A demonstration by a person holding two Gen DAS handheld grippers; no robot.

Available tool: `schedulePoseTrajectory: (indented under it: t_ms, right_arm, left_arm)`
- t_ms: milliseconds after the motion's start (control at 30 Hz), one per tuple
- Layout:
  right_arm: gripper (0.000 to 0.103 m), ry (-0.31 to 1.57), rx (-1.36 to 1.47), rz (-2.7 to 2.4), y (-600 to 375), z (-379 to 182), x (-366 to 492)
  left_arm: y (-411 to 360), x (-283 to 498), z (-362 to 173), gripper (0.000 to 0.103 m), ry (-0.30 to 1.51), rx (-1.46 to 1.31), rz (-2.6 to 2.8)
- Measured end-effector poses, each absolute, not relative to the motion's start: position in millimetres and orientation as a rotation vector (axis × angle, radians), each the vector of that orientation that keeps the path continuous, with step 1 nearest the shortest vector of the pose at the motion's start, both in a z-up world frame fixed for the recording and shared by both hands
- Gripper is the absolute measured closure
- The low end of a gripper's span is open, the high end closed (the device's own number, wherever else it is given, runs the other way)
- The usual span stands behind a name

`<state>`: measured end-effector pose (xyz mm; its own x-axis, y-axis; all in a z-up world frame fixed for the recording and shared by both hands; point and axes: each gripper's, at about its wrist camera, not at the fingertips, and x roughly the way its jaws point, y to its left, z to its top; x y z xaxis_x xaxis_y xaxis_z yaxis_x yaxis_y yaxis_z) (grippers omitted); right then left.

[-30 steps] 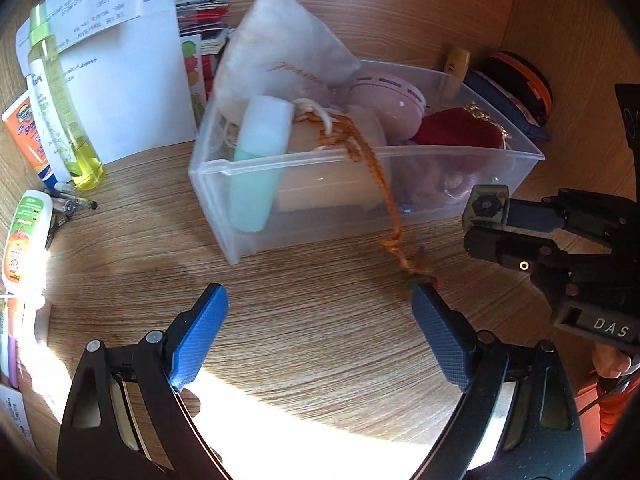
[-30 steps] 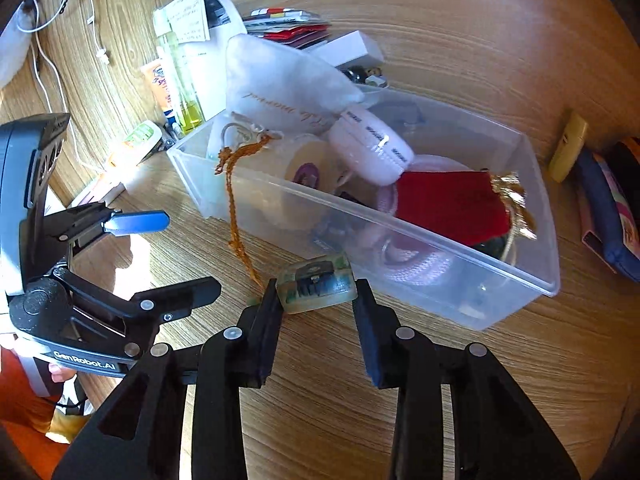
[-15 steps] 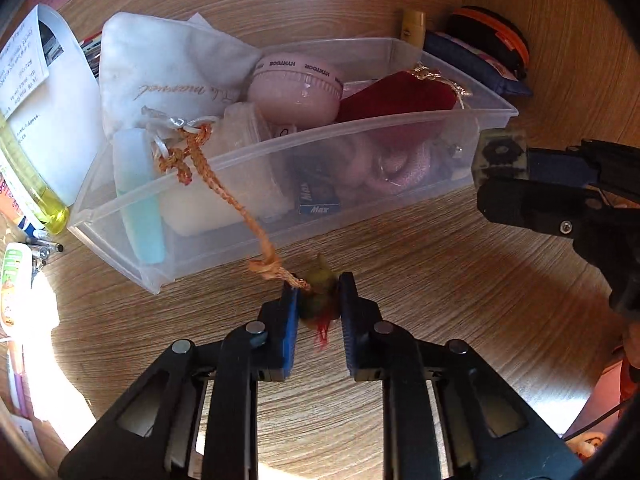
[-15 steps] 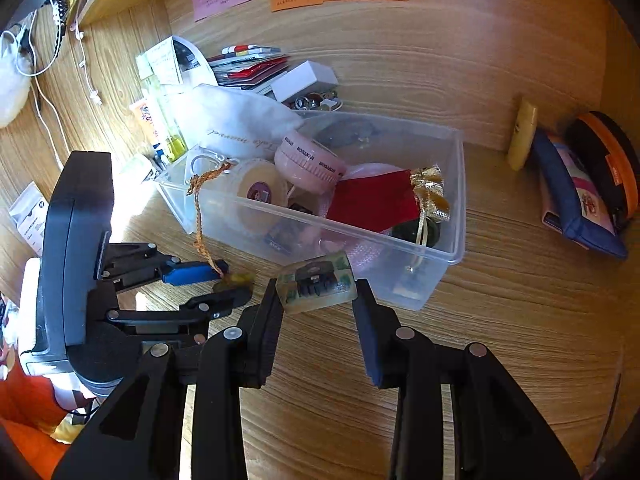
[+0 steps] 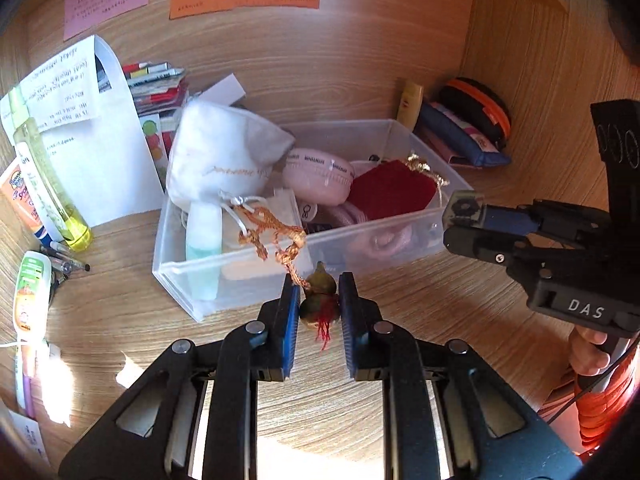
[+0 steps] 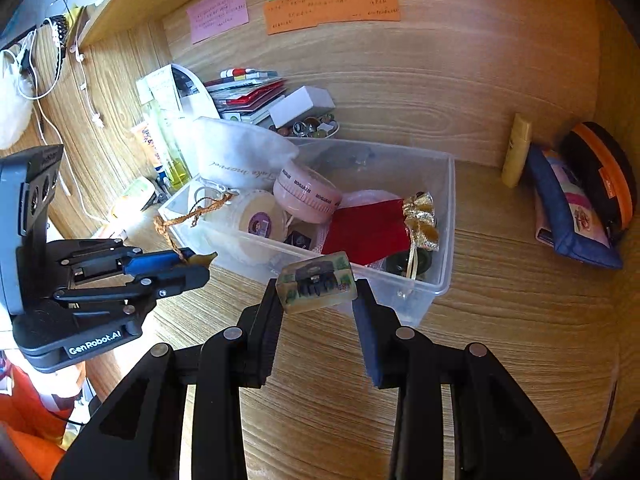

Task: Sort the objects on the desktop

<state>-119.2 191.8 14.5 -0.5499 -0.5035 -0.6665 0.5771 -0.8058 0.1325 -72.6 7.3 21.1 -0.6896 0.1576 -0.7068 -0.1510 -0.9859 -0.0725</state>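
Left claw is clamped on a small gourd charm, hard and light, just in front of the clear bin, its limp braided cord draped inside and likely to snag, while right claw pinches a smooth resin block by its ends.

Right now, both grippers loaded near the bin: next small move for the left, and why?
Probably carry the left gripper forward over the clear bin, then release. It is shut on the gourd charm, whose orange cord already trails over the bin's front wall, while the charm hangs outside it.
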Motion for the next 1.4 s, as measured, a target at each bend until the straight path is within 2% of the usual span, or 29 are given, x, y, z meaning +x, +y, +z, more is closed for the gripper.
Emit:
schedulePoseTrajectory:
  t_ms: [267, 833, 1400]
  right_arm:
    - [0.071, 0.132, 0.944, -2.346, 189.8, 21.1, -131.0]
    - [0.071, 0.139, 1.005, -2.326, 172.9, 9.2, -167.6]
    - [0.069, 0.197, 1.018, -2.338, 162.6, 7.1, -176.0]
  left_arm:
    - [10.9, -90.7, 37.7, 0.084, -0.031, -1.072, 2.747]
    - [15.0, -134.0, 17.5, 0.084, -0.085, -1.131, 2.677]
    - [12.4, -138.0, 12.8, 0.084, -0.104, -1.146, 2.633]
